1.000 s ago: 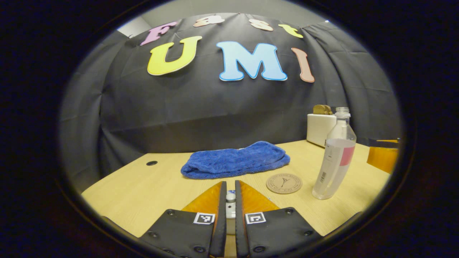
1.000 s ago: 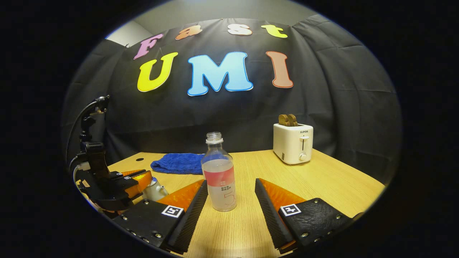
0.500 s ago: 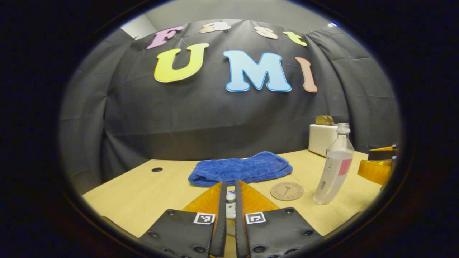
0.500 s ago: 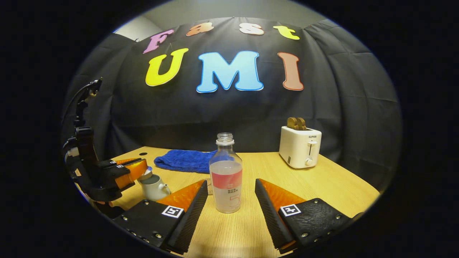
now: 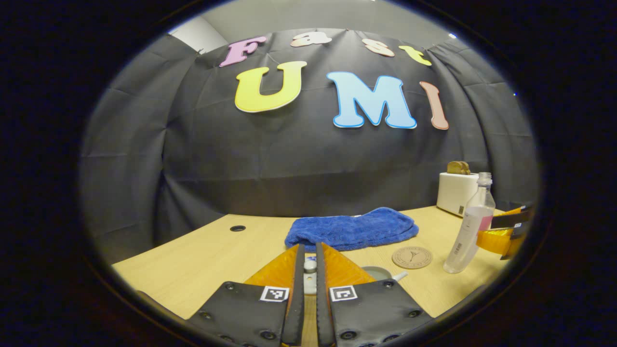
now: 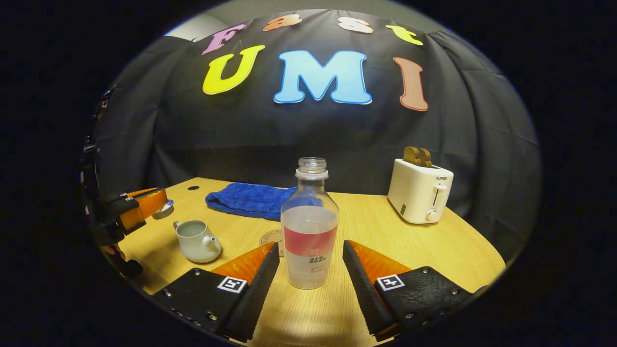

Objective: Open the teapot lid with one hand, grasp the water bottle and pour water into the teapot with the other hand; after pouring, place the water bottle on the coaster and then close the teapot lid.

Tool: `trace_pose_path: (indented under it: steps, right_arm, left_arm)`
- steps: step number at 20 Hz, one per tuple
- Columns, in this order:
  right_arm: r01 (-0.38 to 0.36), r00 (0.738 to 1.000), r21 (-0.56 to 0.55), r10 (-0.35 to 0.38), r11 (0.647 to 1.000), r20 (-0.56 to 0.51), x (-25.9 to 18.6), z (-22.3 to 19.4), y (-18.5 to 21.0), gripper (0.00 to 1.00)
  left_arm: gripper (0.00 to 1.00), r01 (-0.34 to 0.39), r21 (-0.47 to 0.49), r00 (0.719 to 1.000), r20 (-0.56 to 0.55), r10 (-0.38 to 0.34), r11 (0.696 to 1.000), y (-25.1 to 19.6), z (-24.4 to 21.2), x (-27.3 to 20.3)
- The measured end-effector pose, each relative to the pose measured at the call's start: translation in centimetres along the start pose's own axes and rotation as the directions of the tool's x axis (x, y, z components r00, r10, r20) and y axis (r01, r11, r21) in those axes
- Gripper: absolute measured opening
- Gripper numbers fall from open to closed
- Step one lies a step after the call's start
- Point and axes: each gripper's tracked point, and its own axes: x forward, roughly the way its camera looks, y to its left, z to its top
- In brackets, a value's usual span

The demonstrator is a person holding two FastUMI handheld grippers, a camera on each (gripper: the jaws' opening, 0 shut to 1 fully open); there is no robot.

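Observation:
My left gripper (image 5: 309,248) is shut on the knob of the small white teapot lid (image 5: 310,270), held in the air. In the right gripper view that gripper (image 6: 144,212) holds the lid (image 6: 165,210) up and left of the white teapot (image 6: 195,240), whose top stands uncovered. The teapot's rim (image 5: 377,273) peeks out beside my left fingers. The clear water bottle (image 6: 309,231), capless and about half full, stands upright on the table between the fingers of my open right gripper (image 6: 311,246), with gaps on both sides. A round coaster (image 5: 411,257) lies left of the bottle (image 5: 468,229).
A folded blue towel (image 6: 246,200) lies at the back of the wooden table (image 6: 434,246). A white toaster (image 6: 422,190) with toast stands at the back right. A cable hole (image 5: 237,228) sits in the tabletop at the far left.
The left gripper has lifted the lid off the teapot and carried it up and to the left. The right gripper has moved closer around the bottle.

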Motion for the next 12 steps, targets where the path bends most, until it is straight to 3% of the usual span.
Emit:
trace_pose_path:
  steps: [8,12]
  right_arm:
    - [-0.007,0.998,0.009,0.007,1.0,-0.055,3.2,-1.6,0.2,0.83]
    - [0.022,0.998,-0.058,-0.025,0.998,-0.057,3.5,-1.3,-0.3,0.77]
  left_arm:
    - [0.18,-0.004,-0.006,1.0,-0.006,0.004,1.0,0.4,-0.2,0.0]
    - [0.17,-0.006,-0.018,1.0,-0.011,0.006,1.0,0.6,-0.2,0.0]
